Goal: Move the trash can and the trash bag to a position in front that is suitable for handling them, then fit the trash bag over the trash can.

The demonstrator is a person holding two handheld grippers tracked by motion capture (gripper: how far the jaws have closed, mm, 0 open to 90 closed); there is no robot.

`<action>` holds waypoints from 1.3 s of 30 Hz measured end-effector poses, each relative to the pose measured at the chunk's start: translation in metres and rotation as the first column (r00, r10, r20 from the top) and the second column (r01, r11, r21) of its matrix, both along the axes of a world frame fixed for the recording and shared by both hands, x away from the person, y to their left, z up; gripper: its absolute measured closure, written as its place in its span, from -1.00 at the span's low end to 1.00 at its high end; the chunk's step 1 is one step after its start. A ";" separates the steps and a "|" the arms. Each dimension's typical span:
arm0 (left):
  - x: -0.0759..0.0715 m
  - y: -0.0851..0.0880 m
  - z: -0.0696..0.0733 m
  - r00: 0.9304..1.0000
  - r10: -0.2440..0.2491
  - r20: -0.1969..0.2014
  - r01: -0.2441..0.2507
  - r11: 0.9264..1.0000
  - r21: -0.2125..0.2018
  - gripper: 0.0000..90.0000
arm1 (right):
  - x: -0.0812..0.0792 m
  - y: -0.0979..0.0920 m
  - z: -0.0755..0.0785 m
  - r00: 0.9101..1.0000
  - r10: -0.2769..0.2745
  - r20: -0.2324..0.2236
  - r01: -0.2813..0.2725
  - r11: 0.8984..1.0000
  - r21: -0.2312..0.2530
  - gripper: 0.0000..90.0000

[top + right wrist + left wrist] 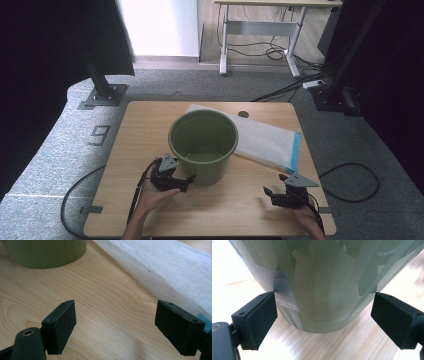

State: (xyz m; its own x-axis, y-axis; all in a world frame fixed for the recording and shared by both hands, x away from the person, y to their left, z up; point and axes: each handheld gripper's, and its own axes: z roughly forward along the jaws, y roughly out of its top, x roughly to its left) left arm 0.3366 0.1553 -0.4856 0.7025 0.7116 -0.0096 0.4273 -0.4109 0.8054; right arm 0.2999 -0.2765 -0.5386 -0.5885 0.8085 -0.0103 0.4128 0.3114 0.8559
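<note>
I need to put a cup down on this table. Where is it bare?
Bare wood lies left of the green bucket and along the near edge between the left gripper and right gripper. The white bag crowds the far right.

- The green pot (203, 145) stands mid-table and blocks the way straight ahead of the left gripper (186, 182), whose wide jaws flank its base.
- A white bag (260, 140) lies flat behind and right of the pot.
- Bare wood (235, 200) lies between the two grippers.
- The right gripper (268, 194) has clear wood ahead.
</note>
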 end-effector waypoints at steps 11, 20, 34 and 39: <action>0.024 -0.022 0.005 1.000 -0.013 -0.024 0.013 1.000 0.010 -0.75 | -0.001 0.003 -0.001 0.999 0.040 -0.003 -0.040 0.999 -0.010 -0.63; 0.023 -0.026 0.007 1.000 -0.009 -0.020 0.010 1.000 0.002 -0.68 | -0.002 0.005 -0.004 0.998 0.055 -0.010 -0.055 0.998 -0.036 -0.63; -0.006 0.012 0.002 0.998 0.064 -0.020 -0.064 0.998 0.009 -0.64 | 0.007 0.002 0.004 0.997 -0.061 0.040 0.063 0.997 -0.044 -0.62; -0.012 0.019 -0.001 0.996 0.089 -0.019 -0.088 0.995 0.036 -0.64 | 0.028 0.007 0.009 0.995 -0.087 0.053 0.090 0.993 -0.073 -0.64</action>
State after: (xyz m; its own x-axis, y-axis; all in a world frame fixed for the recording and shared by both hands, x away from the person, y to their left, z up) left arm 0.3243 0.1740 -0.4869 0.6367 0.7711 0.0030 0.4795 -0.3989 0.7816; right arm 0.3274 -0.2696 -0.5301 -0.5118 0.8532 -0.1000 0.3996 0.3395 0.8515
